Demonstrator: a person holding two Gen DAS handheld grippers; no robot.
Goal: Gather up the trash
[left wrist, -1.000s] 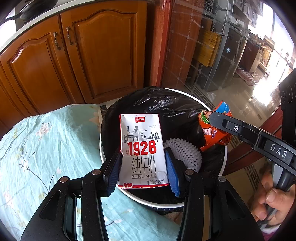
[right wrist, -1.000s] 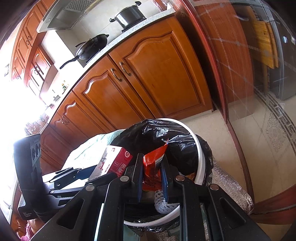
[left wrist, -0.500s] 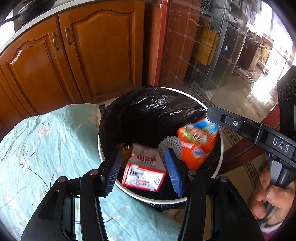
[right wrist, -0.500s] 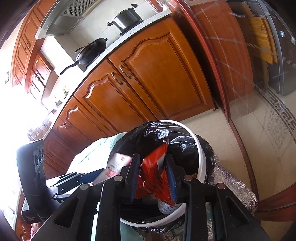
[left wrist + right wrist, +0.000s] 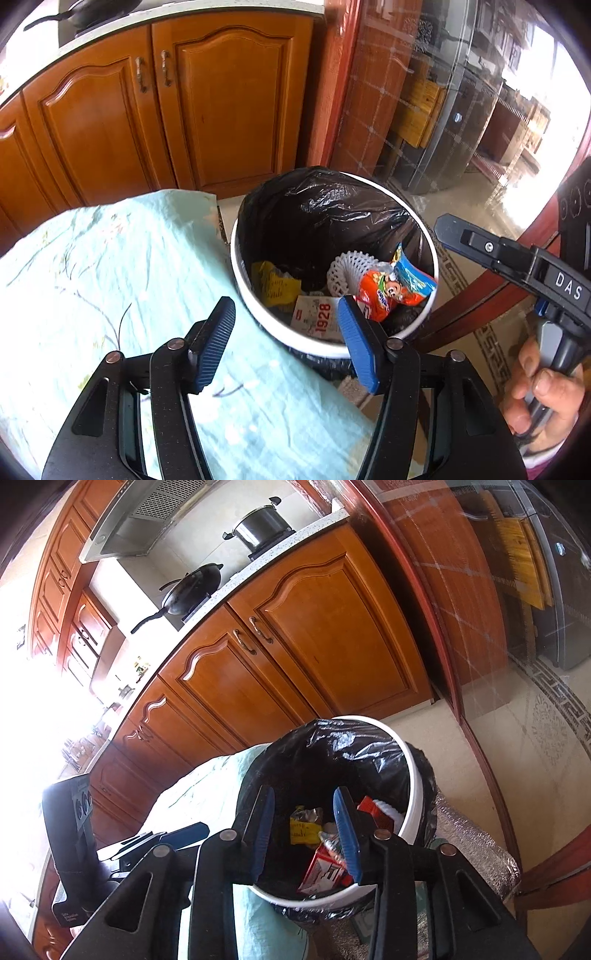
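A white bin with a black liner (image 5: 242,280) (image 5: 410,812) stands beside the table. Inside it lie the white and red "1928" milk carton (image 5: 317,321) (image 5: 321,875), an orange snack packet (image 5: 388,291), a white foam net (image 5: 347,266) and a yellow wrapper (image 5: 275,282) (image 5: 303,832). My left gripper (image 5: 286,334) hovers over the bin's near rim and the tablecloth, jaws opening, nothing between them. My right gripper (image 5: 303,829) hangs above the bin, jaws opening, empty; it also shows at the right of the left wrist view (image 5: 443,225), with a hand (image 5: 543,391) on its handle.
A table under a pale green floral cloth (image 5: 110,280) touches the bin's left side. Wooden cabinets (image 5: 207,99) run behind, with a wok (image 5: 192,590) and a pot (image 5: 262,526) on the counter. A glass door (image 5: 443,110) and tiled floor (image 5: 535,746) lie to the right.
Both grippers let go: the milk carton dropped from the left and the orange packet from the right into the bin. The left gripper has drawn back towards the table.
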